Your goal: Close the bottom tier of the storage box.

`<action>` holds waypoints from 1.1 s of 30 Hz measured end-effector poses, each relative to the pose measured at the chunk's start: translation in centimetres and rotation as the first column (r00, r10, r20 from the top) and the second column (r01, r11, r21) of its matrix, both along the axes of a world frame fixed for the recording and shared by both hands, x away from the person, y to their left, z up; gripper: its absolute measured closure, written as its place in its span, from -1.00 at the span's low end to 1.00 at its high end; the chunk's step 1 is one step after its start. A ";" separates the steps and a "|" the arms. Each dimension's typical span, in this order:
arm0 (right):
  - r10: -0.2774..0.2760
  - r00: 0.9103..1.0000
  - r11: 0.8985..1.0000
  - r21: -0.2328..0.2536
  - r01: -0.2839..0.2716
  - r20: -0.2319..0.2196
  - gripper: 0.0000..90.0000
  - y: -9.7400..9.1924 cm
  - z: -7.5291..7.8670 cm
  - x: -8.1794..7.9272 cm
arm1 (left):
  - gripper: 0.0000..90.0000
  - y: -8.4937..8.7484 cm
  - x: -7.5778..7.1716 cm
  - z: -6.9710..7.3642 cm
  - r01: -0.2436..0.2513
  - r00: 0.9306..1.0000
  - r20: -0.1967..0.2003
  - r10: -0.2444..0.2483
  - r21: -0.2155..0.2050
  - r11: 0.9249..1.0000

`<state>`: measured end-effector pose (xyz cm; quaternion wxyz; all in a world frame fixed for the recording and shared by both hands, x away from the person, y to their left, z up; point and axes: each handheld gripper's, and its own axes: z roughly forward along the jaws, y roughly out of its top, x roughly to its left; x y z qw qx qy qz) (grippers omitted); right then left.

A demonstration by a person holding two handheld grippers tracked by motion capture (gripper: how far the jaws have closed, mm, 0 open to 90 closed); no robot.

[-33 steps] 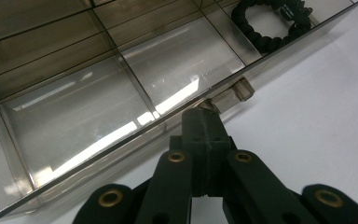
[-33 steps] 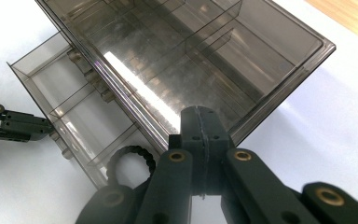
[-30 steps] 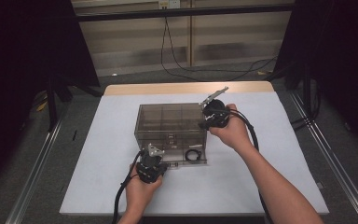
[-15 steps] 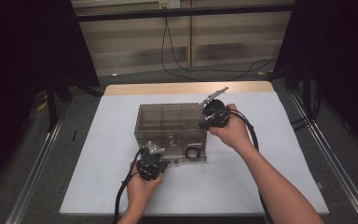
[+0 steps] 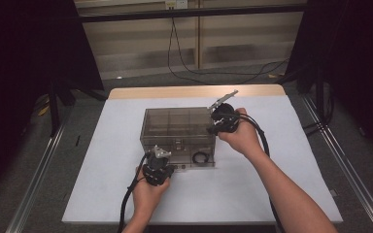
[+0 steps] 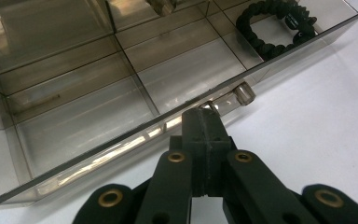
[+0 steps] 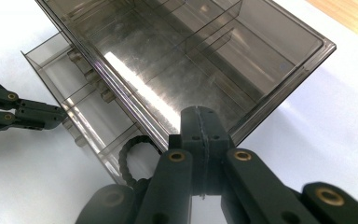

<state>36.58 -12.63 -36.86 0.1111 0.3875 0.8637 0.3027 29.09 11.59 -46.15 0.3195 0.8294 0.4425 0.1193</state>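
A smoky clear drawer box [image 5: 177, 127] stands mid-table, its bottom drawer [image 5: 182, 165] pulled out toward me. A black beaded bracelet [image 5: 200, 158] lies in the drawer's right compartment, also seen as the bracelet [image 6: 272, 25] and the bracelet [image 7: 133, 161]. My left gripper [image 6: 204, 114] is shut at the drawer's front wall, apparently on a small knob, beside a second knob [image 6: 244, 93]. In the high view the left gripper [image 5: 162, 154] sits at the drawer's left front. My right gripper [image 7: 201, 112] is shut, its tips resting on the box's top right front corner; it is the right gripper [image 5: 213, 127] in the high view.
The box sits on a white table [image 5: 281, 160] with a wooden strip [image 5: 194, 91] at the far edge. Black cables trail from both grippers along the forearms. Upper drawers with knobs [image 7: 91, 74] are closed. Metal rails flank the table on the floor.
The left gripper has edged very slightly toward the box; the right gripper and the box have stayed put.
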 end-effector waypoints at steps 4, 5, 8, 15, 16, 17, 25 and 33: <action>0.001 1.000 1.000 -0.001 -0.001 0.001 1.00 0.0 0.0 0.0 | 1.00 0.0 0.2 0.1 0.005 1.000 -0.002 -0.005 0.005 1.000; 0.002 1.000 1.000 -0.001 -0.002 0.001 1.00 0.0 0.0 0.0 | 1.00 0.0 0.2 0.1 0.003 1.000 -0.003 -0.003 0.002 1.000; 0.002 1.000 1.000 -0.001 -0.002 0.001 1.00 0.0 0.0 0.0 | 1.00 0.0 0.3 0.0 -0.003 1.000 0.001 0.003 0.001 1.000; 0.002 1.000 1.000 0.000 -0.002 0.000 1.00 0.0 0.0 0.0 | 1.00 0.0 0.5 0.0 -0.006 1.000 0.000 0.006 0.001 1.000; 0.002 1.000 1.000 0.000 -0.002 0.000 1.00 0.0 0.0 0.0 | 1.00 0.0 0.5 0.0 -0.010 1.000 0.002 0.010 0.000 1.000; 0.002 1.000 1.000 0.000 -0.002 0.000 1.00 0.0 0.0 0.0 | 1.00 0.0 0.6 0.0 -0.008 1.000 0.002 0.008 0.002 1.000; 0.008 1.000 1.000 -0.003 -0.008 0.008 1.00 0.0 0.0 0.0 | 1.00 0.0 0.9 -0.1 -0.021 1.000 -0.005 0.021 -0.009 1.000; 0.010 1.000 1.000 -0.003 -0.010 0.010 1.00 0.0 0.0 0.0 | 1.00 0.0 1.2 -0.1 -0.032 0.999 -0.008 0.032 -0.009 0.999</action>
